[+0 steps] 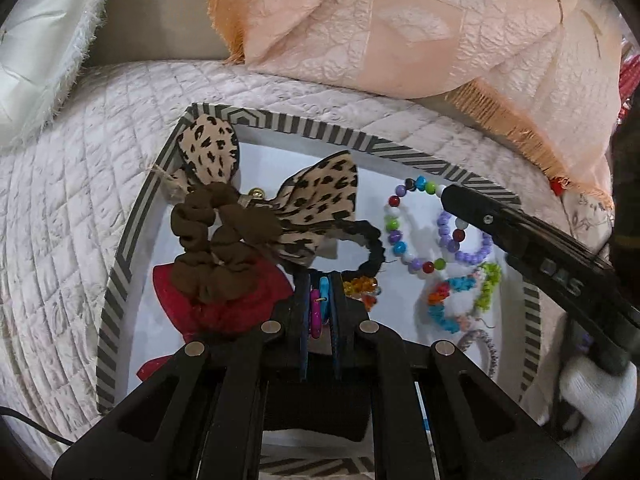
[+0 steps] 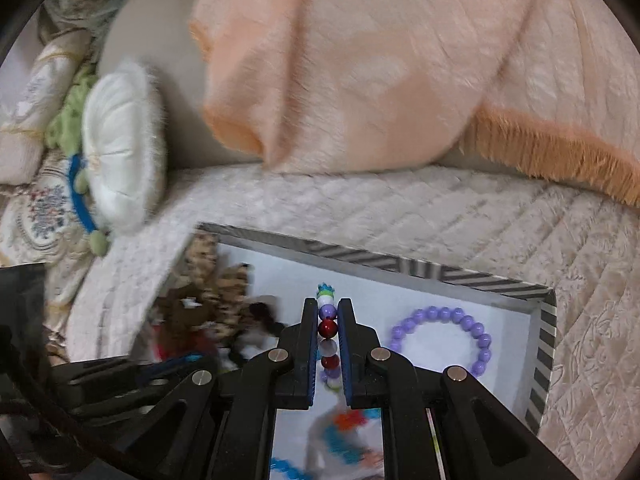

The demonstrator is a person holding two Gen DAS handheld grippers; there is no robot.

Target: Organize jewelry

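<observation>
Quilted bed (image 1: 60, 208), striped tray (image 1: 120, 264), left claw (image 1: 320, 300) clenched on pink-blue piece (image 1: 318, 308), right claw (image 2: 329, 312) grasping multicolour bead bracelet (image 2: 328, 326) over tray

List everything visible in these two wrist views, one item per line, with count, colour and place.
Tray: one, striped grey-white rim, on quilted bedspread.
Scrunchie: one, brown, tray left.
Leopard bow: one, tan-black, tray centre-left.
Red fabric piece: one, under scrunchie.
Black hair tie: one, tray centre.
Multicolour bead bracelet: one, between right gripper's fingers.
Purple bead bracelet: one, tray right.
Spiral hair ties: count unclear, neon colours, tray right.
Peach throw: one, behind tray.
White cushion: one, left.
Left gripper: shut on pink-blue item.
Right gripper: shut on bracelet.
Gloved hand: white.
</observation>
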